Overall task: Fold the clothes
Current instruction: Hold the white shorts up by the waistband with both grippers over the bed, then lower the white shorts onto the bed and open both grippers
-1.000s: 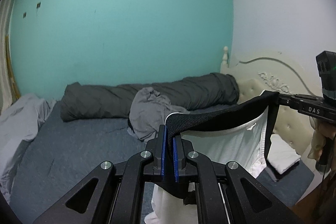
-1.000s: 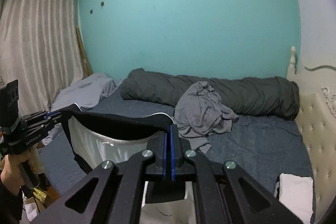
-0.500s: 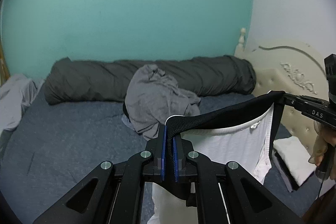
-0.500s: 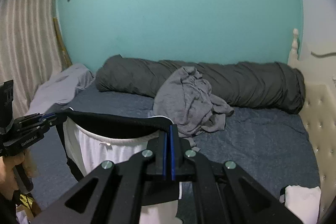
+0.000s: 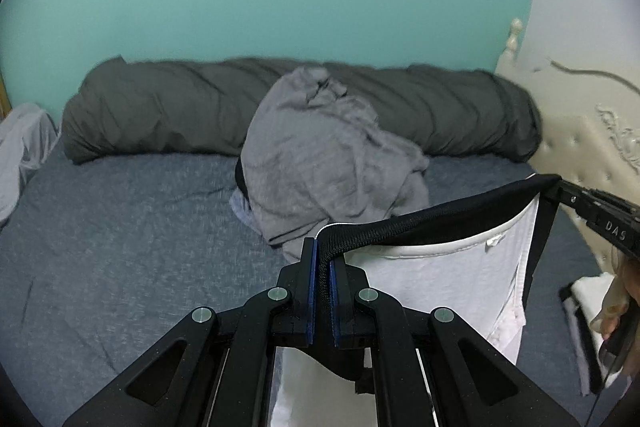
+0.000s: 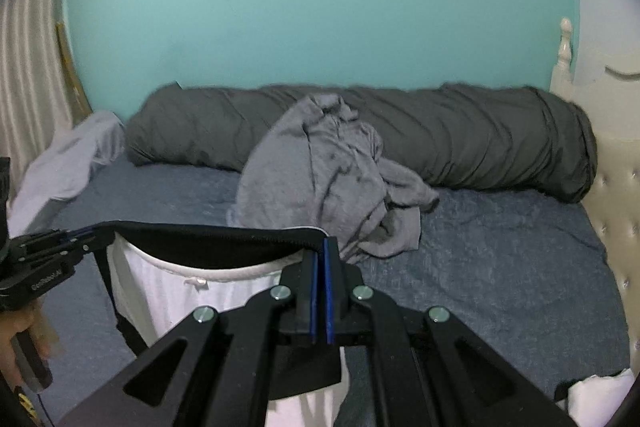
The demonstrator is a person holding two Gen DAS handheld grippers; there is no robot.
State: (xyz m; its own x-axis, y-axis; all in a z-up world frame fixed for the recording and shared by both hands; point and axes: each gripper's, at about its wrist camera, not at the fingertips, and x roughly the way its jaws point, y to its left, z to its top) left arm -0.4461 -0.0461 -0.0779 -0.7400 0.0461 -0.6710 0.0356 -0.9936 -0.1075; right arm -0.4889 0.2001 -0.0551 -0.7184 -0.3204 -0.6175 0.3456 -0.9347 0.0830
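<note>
Black-and-white garment (image 5: 452,267) held up in the air over the bed (image 5: 120,227), stretched by its black top edge. Left gripper (image 5: 322,259) clamped shut on one end, right gripper (image 6: 320,251) pinching the other. Judged: spreading step; next, lower it flat onto bare bed, clear of grey clothes heap (image 5: 328,163)

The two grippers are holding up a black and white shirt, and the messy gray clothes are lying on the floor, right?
Not the floor. The gray clothes lie on the bed, as the right wrist view shows. Both the left gripper and right gripper do hold the shirt up.
</note>
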